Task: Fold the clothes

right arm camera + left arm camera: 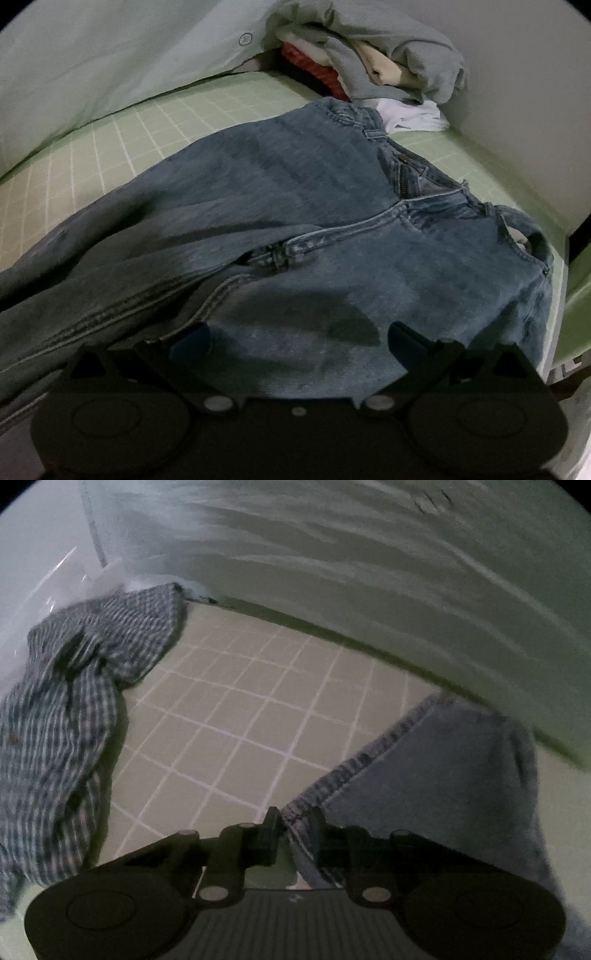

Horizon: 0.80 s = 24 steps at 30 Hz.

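Left gripper (294,821) jaws pinch the jeans (295,221) hem; right gripper (297,341) jaws spread, waistband far-right.

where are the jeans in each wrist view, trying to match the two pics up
Left wrist: the jeans fill the lower right, and the left gripper is shut on their stitched hem.
Right wrist: the jeans spread across the middle, waistband at upper right, with the open right gripper over the denim.
Shared landmark: the green grid sheet under the jeans.

Dim, greenish light in both views; motion blur, dark fisheye corners, curved edges.
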Each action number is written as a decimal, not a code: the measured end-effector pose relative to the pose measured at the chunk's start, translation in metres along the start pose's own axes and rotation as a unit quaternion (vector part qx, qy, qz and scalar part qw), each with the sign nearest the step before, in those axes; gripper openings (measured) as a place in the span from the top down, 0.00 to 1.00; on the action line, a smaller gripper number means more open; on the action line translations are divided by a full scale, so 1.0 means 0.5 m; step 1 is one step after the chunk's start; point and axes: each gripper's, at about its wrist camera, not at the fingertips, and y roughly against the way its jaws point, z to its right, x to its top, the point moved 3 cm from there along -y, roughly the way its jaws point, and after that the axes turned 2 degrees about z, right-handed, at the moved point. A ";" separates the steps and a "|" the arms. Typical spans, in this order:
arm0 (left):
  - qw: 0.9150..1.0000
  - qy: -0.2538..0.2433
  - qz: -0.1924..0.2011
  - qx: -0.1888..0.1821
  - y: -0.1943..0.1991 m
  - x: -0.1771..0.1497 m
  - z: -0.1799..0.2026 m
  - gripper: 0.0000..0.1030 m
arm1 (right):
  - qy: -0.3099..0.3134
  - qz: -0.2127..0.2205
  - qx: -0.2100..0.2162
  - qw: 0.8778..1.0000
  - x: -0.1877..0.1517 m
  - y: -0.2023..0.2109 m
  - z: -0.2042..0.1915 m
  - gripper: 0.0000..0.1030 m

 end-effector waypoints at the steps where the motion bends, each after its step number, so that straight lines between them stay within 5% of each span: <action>1: 1.000 -0.002 0.009 0.003 0.011 -0.002 -0.007 0.87 | -0.001 0.002 -0.002 1.000 -0.001 0.002 0.001 0.00; 7: 0.998 0.016 0.041 0.036 0.099 -0.035 -0.087 0.87 | -0.010 0.005 0.001 1.000 -0.006 0.007 0.001 0.00; 14: 0.996 0.045 -0.017 0.080 0.160 -0.163 -0.192 0.86 | 0.013 0.021 0.015 1.000 -0.009 0.019 -0.021 0.00; 21: 0.998 0.022 -0.013 0.062 0.182 -0.134 -0.184 0.80 | 0.027 0.043 0.031 0.998 0.023 0.017 -0.047 0.00; 24: 0.998 0.010 0.003 0.058 0.174 -0.096 -0.174 0.70 | 0.035 0.040 0.034 0.998 0.047 0.000 -0.063 0.00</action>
